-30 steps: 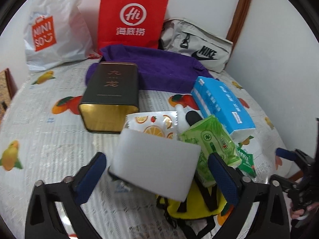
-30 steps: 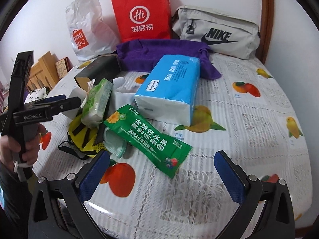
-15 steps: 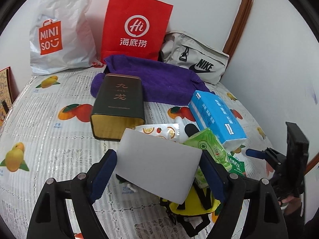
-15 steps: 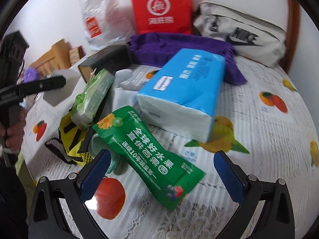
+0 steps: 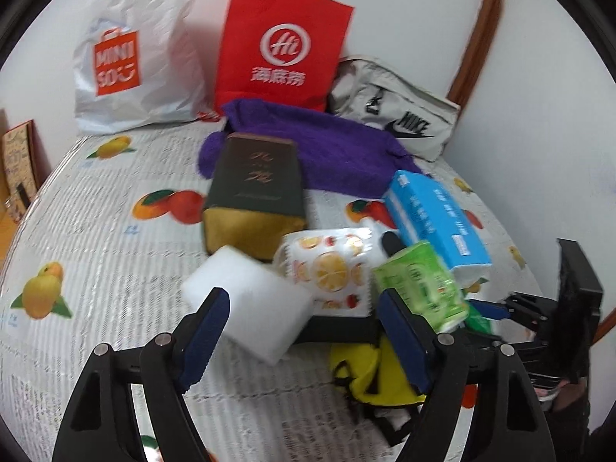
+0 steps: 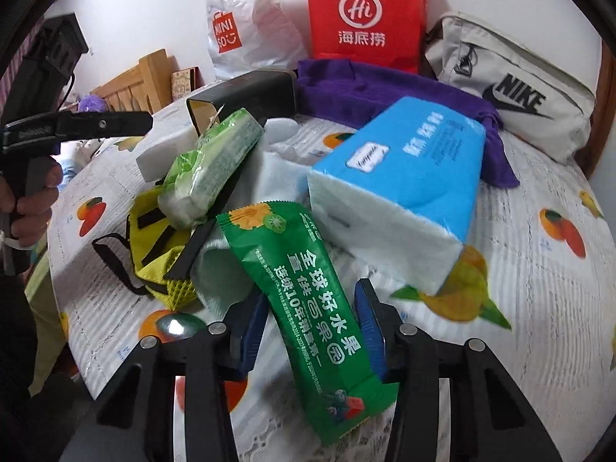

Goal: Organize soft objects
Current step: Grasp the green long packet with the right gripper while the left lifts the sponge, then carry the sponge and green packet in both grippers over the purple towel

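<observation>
My right gripper [image 6: 312,327] is closed around a green snack packet [image 6: 308,288], its blue pads touching both long edges. My left gripper [image 5: 304,331] is open; a white foam block [image 5: 250,300] lies on the table between and just beyond its fingers, touching neither pad that I can see. A pile holds a green wet-wipe pack [image 5: 423,285], an orange-print pouch [image 5: 331,265], a yellow mesh bag [image 6: 158,246] and a blue tissue pack [image 6: 400,184]. A purple towel [image 5: 327,146] lies behind.
A dark tin box [image 5: 258,192] lies behind the foam block. A Miniso bag [image 5: 131,50], red paper bag [image 5: 281,46] and Nike pouch [image 5: 400,123] stand along the wall. The table edge is close on the right [image 6: 600,231].
My left gripper let go of the foam block, which now rests on the table. My right gripper moved forward and closed on the green snack packet.
</observation>
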